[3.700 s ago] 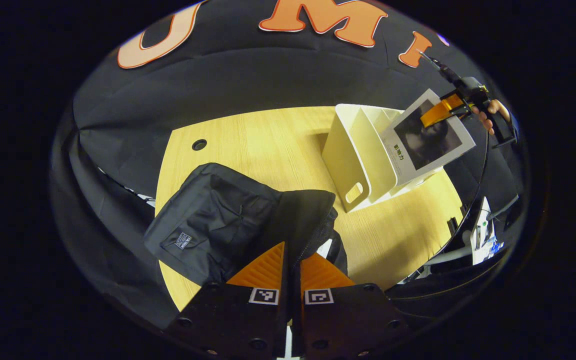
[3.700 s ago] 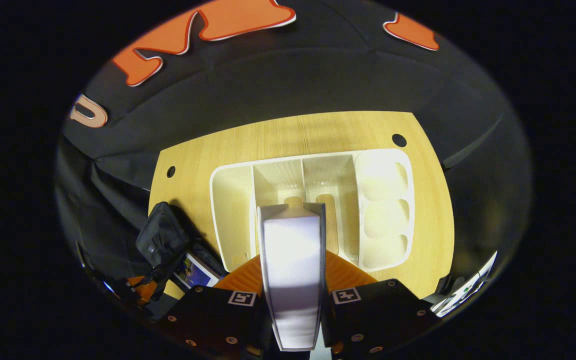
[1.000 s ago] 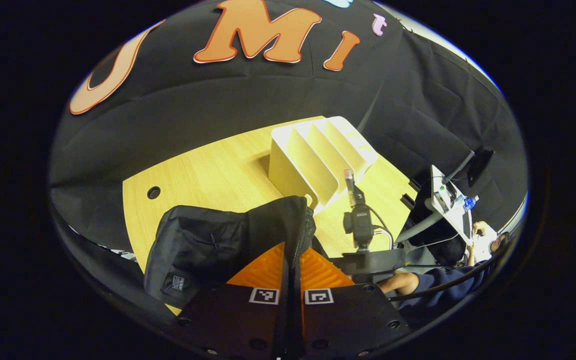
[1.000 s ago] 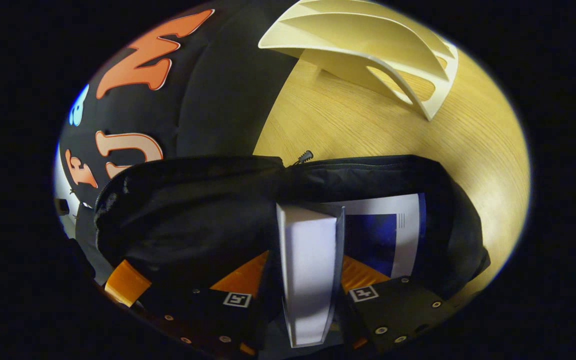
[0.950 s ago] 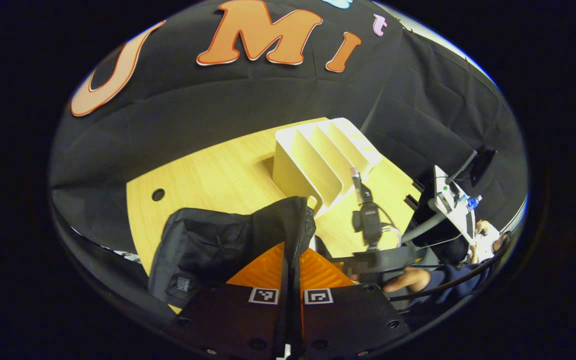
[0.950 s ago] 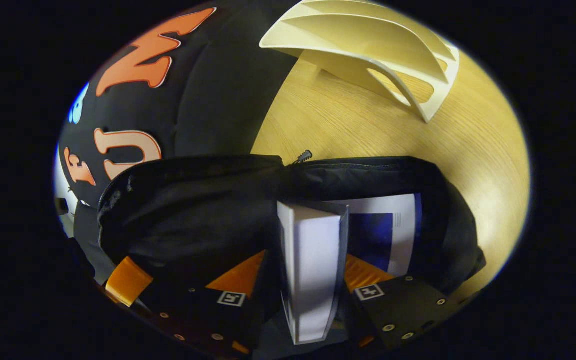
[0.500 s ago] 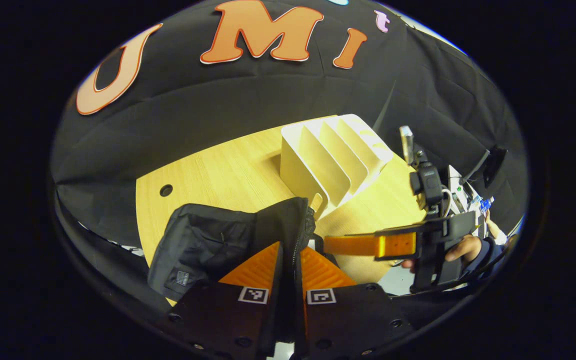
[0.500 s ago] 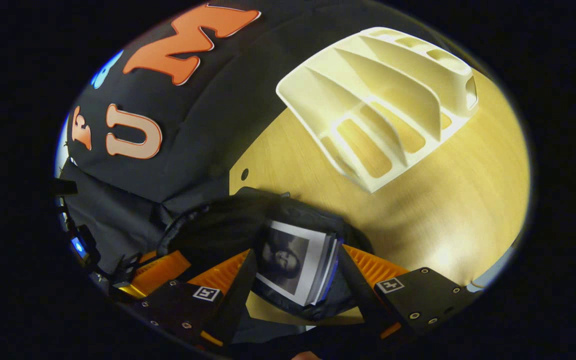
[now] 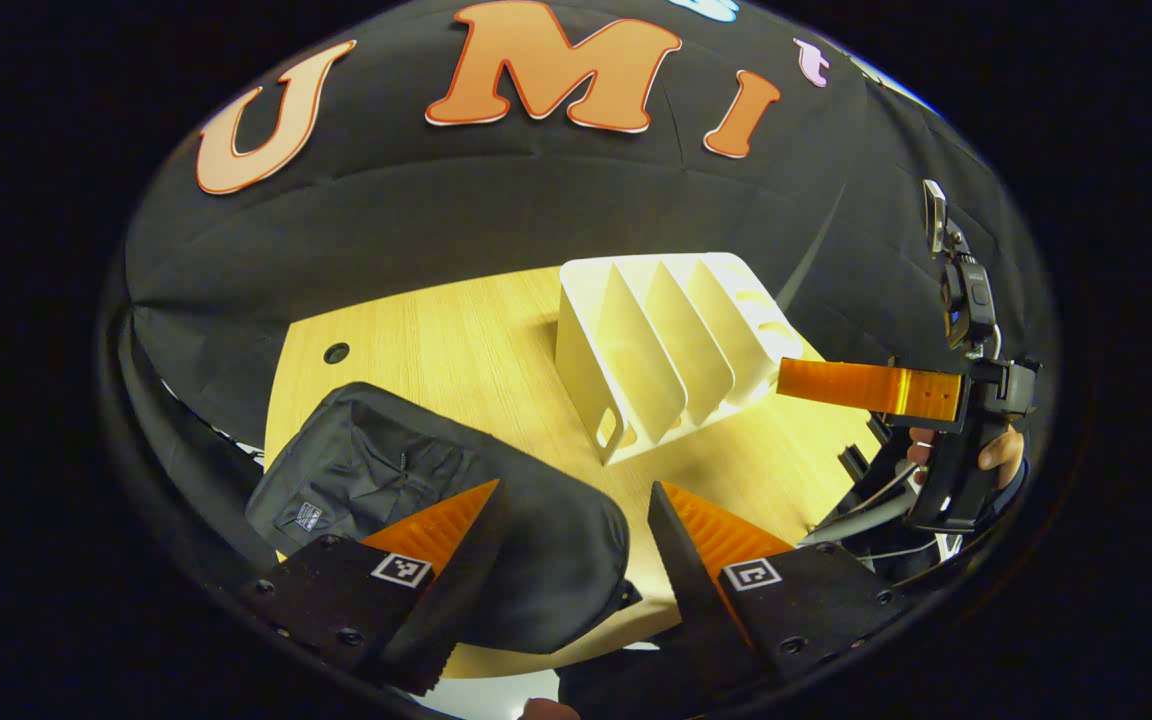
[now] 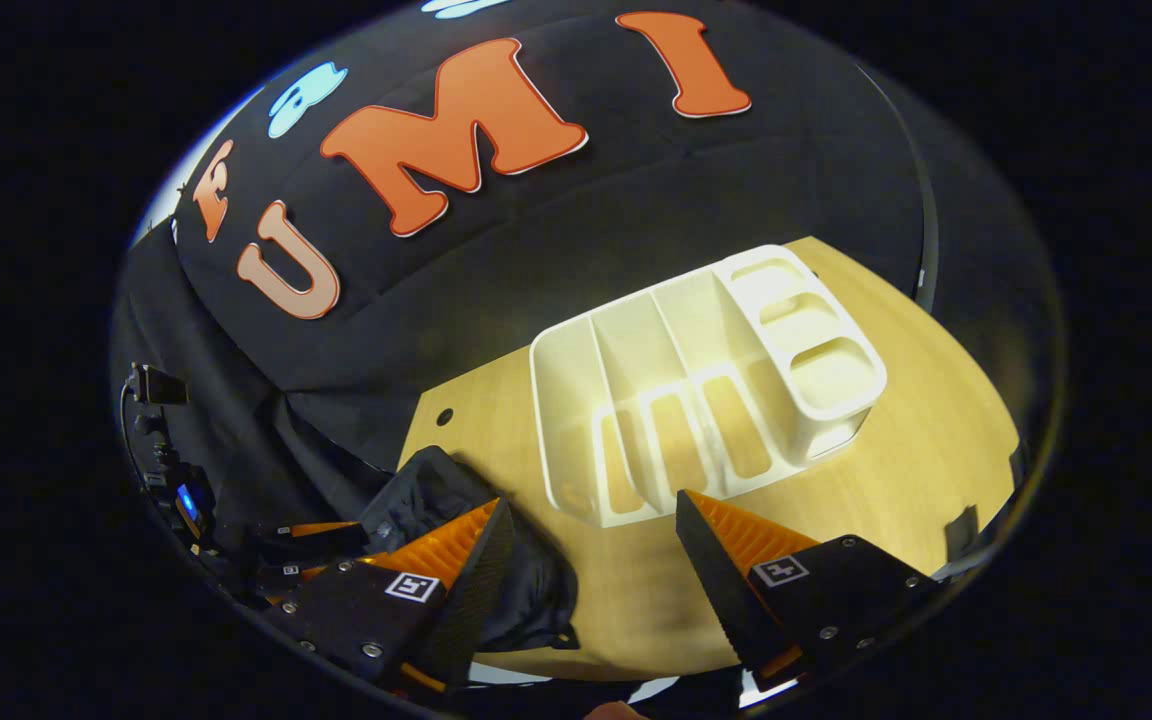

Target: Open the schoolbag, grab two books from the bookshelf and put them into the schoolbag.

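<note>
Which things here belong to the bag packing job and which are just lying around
Part of the job: schoolbag, bookshelf, left gripper, right gripper.

Just there: table, equipment at the booth's edge.

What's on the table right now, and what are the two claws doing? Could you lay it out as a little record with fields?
table: wooden table in front of a black cloth wall
schoolbag: black schoolbag lying at the table's near edge
bookshelf: white bookshelf with slanted dividers, slots without books
books: none visible in either claw or in the shelf slots
left claw: left claw open, holding nothing, above the schoolbag
right claw: right claw open, holding nothing, between schoolbag and bookshelf
person: a hand gripping the right claw's handle
</note>
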The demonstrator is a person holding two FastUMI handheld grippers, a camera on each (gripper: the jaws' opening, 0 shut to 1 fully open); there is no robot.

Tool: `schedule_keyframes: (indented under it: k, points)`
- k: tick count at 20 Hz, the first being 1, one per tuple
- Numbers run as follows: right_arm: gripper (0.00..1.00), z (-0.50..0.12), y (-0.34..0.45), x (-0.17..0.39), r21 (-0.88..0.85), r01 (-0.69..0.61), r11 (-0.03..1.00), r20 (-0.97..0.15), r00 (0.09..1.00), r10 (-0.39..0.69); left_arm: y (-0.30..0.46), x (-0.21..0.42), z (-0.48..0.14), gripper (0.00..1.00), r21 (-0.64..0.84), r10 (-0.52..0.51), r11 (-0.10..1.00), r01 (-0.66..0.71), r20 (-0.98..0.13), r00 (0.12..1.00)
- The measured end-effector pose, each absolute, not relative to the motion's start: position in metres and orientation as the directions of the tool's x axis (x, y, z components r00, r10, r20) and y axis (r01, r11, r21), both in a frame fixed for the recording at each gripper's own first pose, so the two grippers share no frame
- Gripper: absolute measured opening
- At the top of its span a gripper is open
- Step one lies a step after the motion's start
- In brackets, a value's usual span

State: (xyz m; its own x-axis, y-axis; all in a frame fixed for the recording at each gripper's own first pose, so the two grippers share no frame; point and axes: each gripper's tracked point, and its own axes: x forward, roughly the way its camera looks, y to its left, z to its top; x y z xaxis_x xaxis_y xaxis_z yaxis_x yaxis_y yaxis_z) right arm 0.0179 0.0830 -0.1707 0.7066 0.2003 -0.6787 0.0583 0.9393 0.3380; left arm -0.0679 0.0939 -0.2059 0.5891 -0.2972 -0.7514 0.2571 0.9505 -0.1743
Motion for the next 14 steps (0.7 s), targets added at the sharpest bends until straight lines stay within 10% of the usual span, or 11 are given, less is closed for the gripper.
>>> schedule_keyframes:
  k: [14]
  points:
    - [0.97,-0.025,0.025,0.036,-0.059,-0.192,0.98,-0.305,0.938,0.165,0.023,-0.038,-0.068,0.98,-0.094,-0.008,0.995,-0.018,-0.269,0.963]
